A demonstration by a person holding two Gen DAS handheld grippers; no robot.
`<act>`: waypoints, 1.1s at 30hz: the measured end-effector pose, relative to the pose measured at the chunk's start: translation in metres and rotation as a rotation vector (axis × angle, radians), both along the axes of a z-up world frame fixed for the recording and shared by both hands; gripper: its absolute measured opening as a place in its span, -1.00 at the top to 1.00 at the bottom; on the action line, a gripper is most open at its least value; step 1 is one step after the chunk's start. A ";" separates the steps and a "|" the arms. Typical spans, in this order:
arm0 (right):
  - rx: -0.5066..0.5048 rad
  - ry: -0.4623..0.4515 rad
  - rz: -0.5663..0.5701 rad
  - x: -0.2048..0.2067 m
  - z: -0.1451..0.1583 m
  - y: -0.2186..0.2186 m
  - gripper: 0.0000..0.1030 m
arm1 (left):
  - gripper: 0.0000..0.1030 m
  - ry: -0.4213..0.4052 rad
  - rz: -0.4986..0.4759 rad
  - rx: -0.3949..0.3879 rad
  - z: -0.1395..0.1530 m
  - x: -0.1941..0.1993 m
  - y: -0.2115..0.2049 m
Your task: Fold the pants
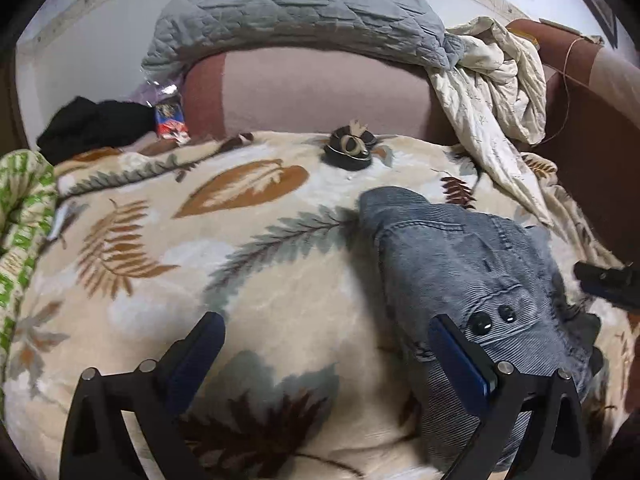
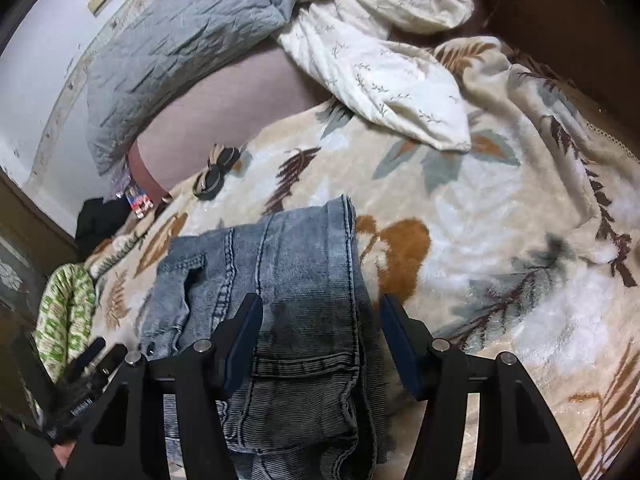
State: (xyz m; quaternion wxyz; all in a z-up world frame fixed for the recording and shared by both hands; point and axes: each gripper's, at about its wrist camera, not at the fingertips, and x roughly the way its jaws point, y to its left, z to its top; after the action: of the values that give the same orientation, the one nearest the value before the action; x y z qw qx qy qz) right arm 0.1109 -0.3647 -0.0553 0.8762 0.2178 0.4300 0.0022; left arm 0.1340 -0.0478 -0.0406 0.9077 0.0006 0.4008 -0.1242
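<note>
Denim pants (image 2: pixel 280 280) folded on leaf-print blanket (image 2: pixel 480 220); left gripper (image 1: pixel 324 332) jaws apart, empty; right gripper (image 2: pixel 320 316) jaws apart, straddling pants.

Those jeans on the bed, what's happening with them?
Someone is folding pants using two hand-held grippers. The grey-blue jeans lie in a folded bundle on the leaf-patterned blanket. The right gripper hangs just over them with its jaws open; I can't tell if it touches the denim. The left gripper is open too, empty, over the blanket beside the jeans. A grey quilt and a cream sheet are piled at the back of the bed.
</note>
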 end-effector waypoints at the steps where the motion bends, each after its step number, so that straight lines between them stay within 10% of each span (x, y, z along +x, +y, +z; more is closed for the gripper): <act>1: -0.013 0.008 0.005 0.002 -0.002 0.002 -0.20 | -1.00 -0.002 -0.010 -0.013 0.000 -0.001 -0.002; 9: 0.019 0.036 -0.053 0.007 -0.021 -0.017 -0.20 | -1.00 -0.051 -0.040 -0.160 0.015 -0.011 -0.008; 19: 0.239 0.145 -0.004 0.010 -0.050 -0.030 -0.21 | -1.00 0.129 -0.003 -0.199 -0.005 0.007 -0.021; 33: 0.475 0.149 0.060 0.001 -0.061 -0.027 -0.71 | -1.00 0.338 -0.120 -0.286 -0.031 0.003 -0.060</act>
State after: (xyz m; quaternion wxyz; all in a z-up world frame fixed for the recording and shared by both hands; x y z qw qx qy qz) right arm 0.1114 -0.3914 -0.1166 0.7659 0.4044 0.4870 0.1130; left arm 0.1374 -0.1079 -0.0713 0.8096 -0.1250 0.5245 -0.2317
